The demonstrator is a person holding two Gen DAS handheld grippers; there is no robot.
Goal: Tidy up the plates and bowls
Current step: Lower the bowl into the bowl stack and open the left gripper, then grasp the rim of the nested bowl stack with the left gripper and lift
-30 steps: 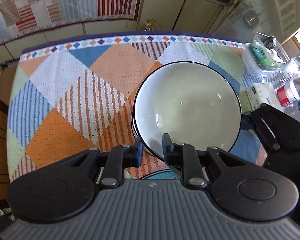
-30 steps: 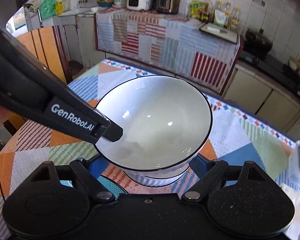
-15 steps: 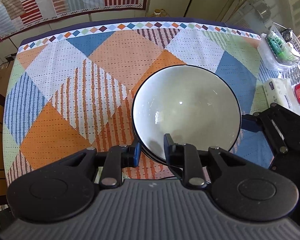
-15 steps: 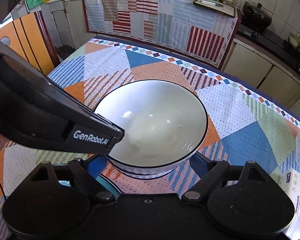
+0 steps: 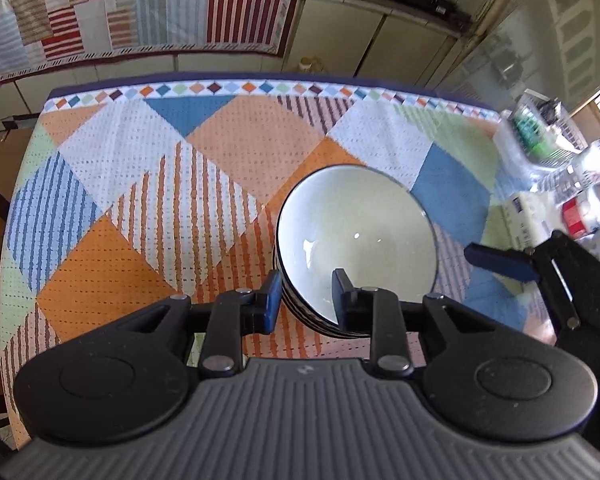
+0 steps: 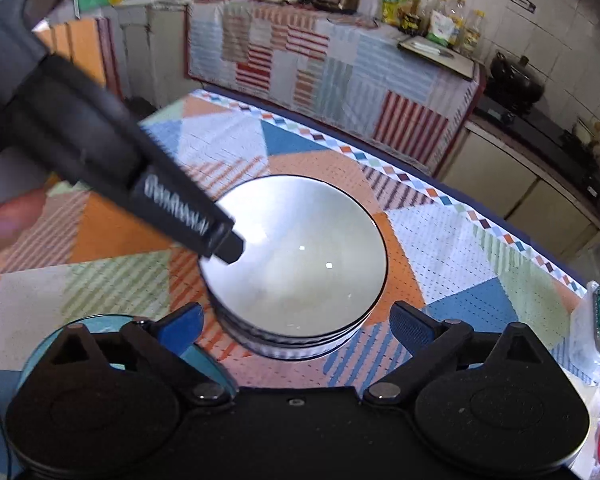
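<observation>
A white bowl with a dark rim [image 5: 356, 236] sits nested on top of a stack of like bowls [image 6: 296, 344] on the patterned tablecloth. My left gripper [image 5: 304, 300] straddles the bowl's near rim with a gap on each side: it is open. In the right wrist view its finger [image 6: 220, 240] reaches over the bowl's [image 6: 300, 256] left rim. My right gripper [image 6: 296, 320] is open and empty, its blue pads on either side of the stack, not touching. It shows in the left wrist view [image 5: 512, 260] to the right of the bowl.
A blue plate [image 6: 204, 360] lies partly hidden under my right gripper at the lower left. Bottles and packets [image 5: 580, 208] crowd the table's right edge. The tablecloth [image 5: 140, 184] is bare to the left and behind. Kitchen counters lie beyond.
The bowl has come down onto the stack. My left gripper's fingers have spread apart off the rim, letting it go. Both grippers have pulled up and back a little.
</observation>
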